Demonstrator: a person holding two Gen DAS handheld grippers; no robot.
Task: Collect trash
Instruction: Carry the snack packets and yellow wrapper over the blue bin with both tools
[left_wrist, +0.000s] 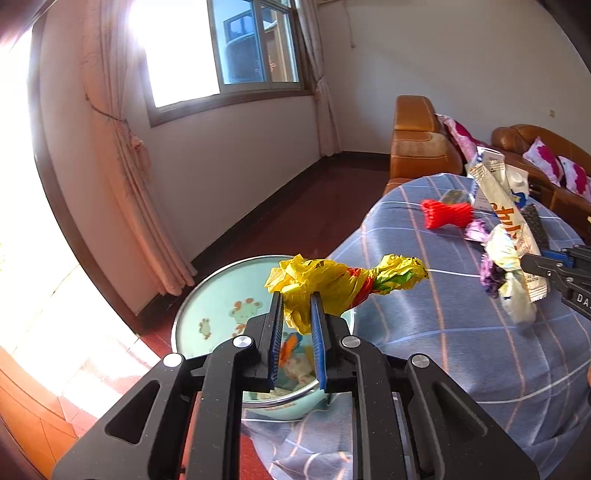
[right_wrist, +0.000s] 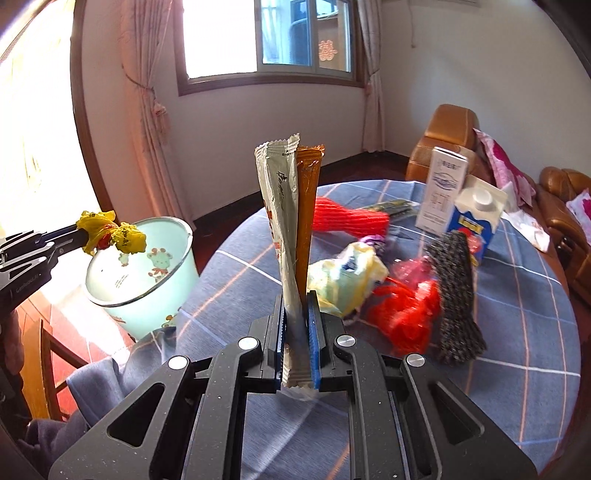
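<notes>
My left gripper (left_wrist: 297, 297) is shut on a crumpled yellow plastic bag (left_wrist: 332, 282) and holds it over the mint-green trash bucket (left_wrist: 207, 295); the bag (right_wrist: 110, 234) hangs above the bucket (right_wrist: 147, 280) in the right wrist view too. My right gripper (right_wrist: 297, 295) is shut on long snack wrappers (right_wrist: 284, 214), one white and one brown, held upright above the table. The wrappers (left_wrist: 506, 221) and right gripper (left_wrist: 554, 269) also show in the left wrist view. Other trash lies on the table: red netting (right_wrist: 351, 219), a red bag (right_wrist: 406, 314), a pale crumpled bag (right_wrist: 343, 280).
The round table has a blue plaid cloth (right_wrist: 517, 332). A milk carton (right_wrist: 476, 218), a white box (right_wrist: 443, 188) and a dark knitted piece (right_wrist: 456, 295) lie on it. A brown leather sofa (right_wrist: 561, 206) stands behind. A wooden chair (right_wrist: 48, 354) is under the bucket.
</notes>
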